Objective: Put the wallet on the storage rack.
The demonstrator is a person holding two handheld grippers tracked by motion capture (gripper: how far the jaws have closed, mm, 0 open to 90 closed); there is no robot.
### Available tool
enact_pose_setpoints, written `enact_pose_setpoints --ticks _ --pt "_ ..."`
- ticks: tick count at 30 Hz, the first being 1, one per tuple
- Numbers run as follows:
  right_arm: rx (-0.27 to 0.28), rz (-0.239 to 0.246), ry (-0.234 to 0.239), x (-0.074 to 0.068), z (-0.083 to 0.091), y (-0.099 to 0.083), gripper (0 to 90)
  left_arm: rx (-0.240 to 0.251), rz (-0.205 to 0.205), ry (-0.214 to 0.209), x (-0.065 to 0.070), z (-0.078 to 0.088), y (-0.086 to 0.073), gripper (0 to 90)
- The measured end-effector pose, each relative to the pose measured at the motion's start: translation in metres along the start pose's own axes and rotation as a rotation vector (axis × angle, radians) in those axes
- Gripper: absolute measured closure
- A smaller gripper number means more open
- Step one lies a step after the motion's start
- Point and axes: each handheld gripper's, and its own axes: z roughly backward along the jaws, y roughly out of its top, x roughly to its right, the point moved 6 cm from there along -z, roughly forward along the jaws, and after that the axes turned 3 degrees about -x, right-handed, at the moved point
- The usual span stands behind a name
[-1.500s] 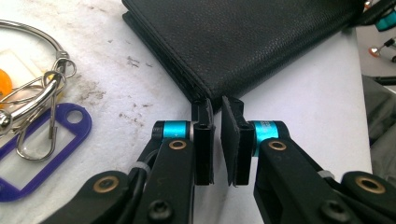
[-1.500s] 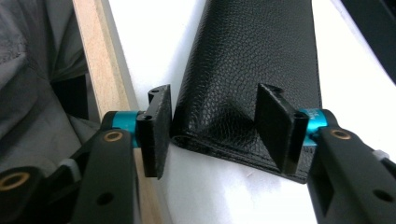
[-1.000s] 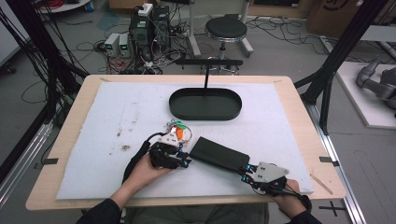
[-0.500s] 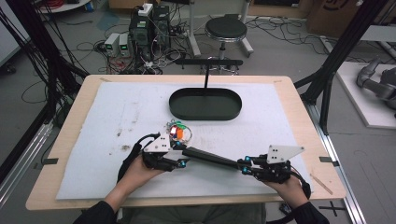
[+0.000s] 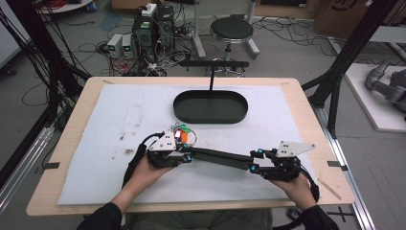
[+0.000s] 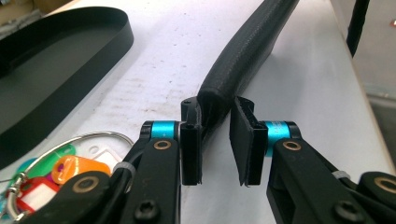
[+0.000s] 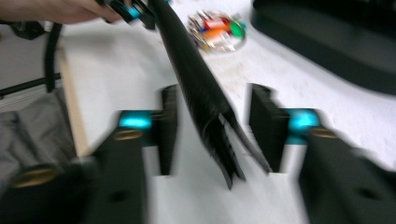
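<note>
We find the black pouch (image 5: 220, 157), long and flat, stretched edge-up between the two grippers over the white mat (image 5: 119, 115) on the tabletop (image 5: 76, 120).

Left gripper (image 5: 188, 156): in the left gripper view the pouch's end (image 6: 219, 88) sits between the jaws. It lies against the left pad, while a gap shows between it and the right pad. The jaws have just been closing, part open now, and we see no full clamp. The rest of the pouch runs straight ahead of this gripper, away along the mat.

Right gripper (image 5: 254, 162): its view is blurred. The pouch's other end (image 7: 219, 135) hangs between the jaws, splayed into thin layers, with clear space to both pads. These jaws have just been opening, and now stand wide and hold nothing. From here the pouch runs up and away towards the left gripper (image 7: 130, 9) and the hand behind it.

Just beside the left gripper, on its far side, lies a ring of coloured key tags (image 5: 183, 134), seen low and left in its own view (image 6: 65, 168). Farther off beyond both grippers sits a black oval tray (image 5: 210, 106) with a thin upright post.
</note>
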Motion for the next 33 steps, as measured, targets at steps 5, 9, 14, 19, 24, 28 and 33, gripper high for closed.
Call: enact_pose_setpoints --ticks 5,9,14,19,24,28,33 --pt "-0.045 -0.006 -0.019 0.006 -0.011 -0.004 45.8 0.003 0.064 -0.034 0.000 -0.001 0.001 74.8" --pt "-0.051 0.012 -0.001 0.014 -0.018 0.001 60.4 -0.006 0.086 -0.049 0.001 0.002 0.000 75.0" --pt "-0.053 0.007 0.096 0.022 -0.022 0.004 71.7 -0.008 0.085 -0.049 -0.001 0.007 -0.002 71.8" --pt "-0.046 -0.011 0.188 0.025 -0.026 0.009 75.8 -0.043 0.116 -0.029 -0.011 0.006 -0.008 47.0" --pt "-0.036 0.004 0.212 0.027 -0.027 0.016 76.5 -0.039 0.133 -0.014 -0.018 0.013 -0.009 40.5" --pt "-0.014 0.011 0.202 0.031 -0.025 0.024 76.7 -0.010 0.138 0.001 -0.022 0.022 -0.006 40.0" --pt "0.037 0.021 0.177 0.040 -0.018 0.043 77.0 -0.012 0.146 0.021 -0.025 0.033 -0.009 40.0"
